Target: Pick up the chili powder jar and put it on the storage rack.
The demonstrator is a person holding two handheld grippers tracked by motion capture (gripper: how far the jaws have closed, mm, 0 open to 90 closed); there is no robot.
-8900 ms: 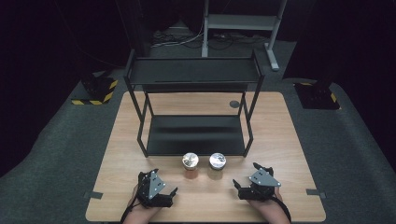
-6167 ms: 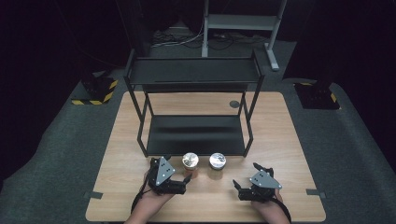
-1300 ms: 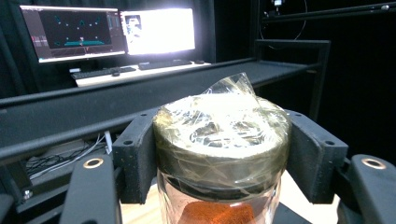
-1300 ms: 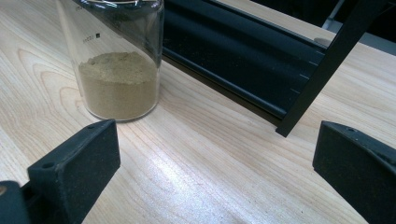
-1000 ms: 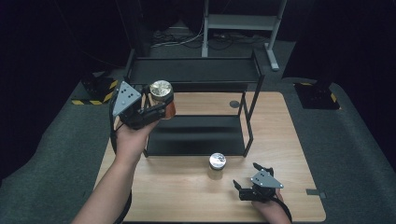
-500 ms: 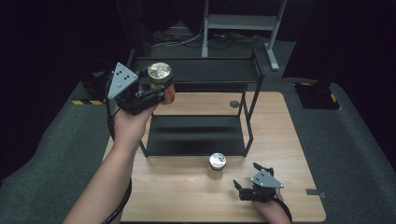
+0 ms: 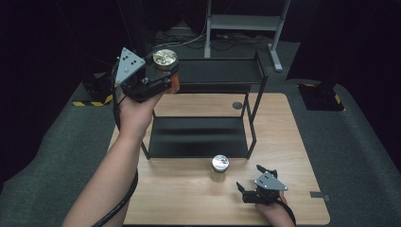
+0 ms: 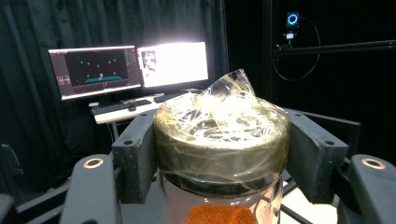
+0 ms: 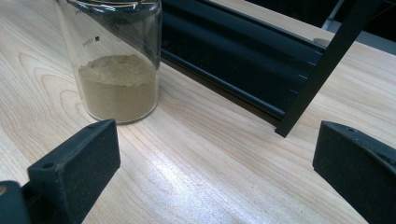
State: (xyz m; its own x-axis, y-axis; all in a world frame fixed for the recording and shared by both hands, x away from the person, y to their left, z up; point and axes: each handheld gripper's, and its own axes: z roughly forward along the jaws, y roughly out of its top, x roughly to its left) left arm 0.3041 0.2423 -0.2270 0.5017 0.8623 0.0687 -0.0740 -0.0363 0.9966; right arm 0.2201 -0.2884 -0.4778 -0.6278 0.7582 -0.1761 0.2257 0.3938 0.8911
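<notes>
High view, your left gripper (image 7: 161, 80) pinching the orange-powder jar (image 7: 166, 64) above the black rack (image 7: 222, 71), your right gripper (image 7: 250, 184) spread wide near the tan-powder jar (image 7: 220, 166) on the table (image 7: 189, 198).

Left hand-held gripper (image 7: 158, 80) raised on an outstretched forearm, jaws clamped (something between them); right hand-held gripper (image 7: 253, 182) low, jaws apart.

A jar (image 7: 220, 168) stands on the table (image 7: 293, 142) just before the rack (image 7: 198, 137) (right of centre).
</notes>
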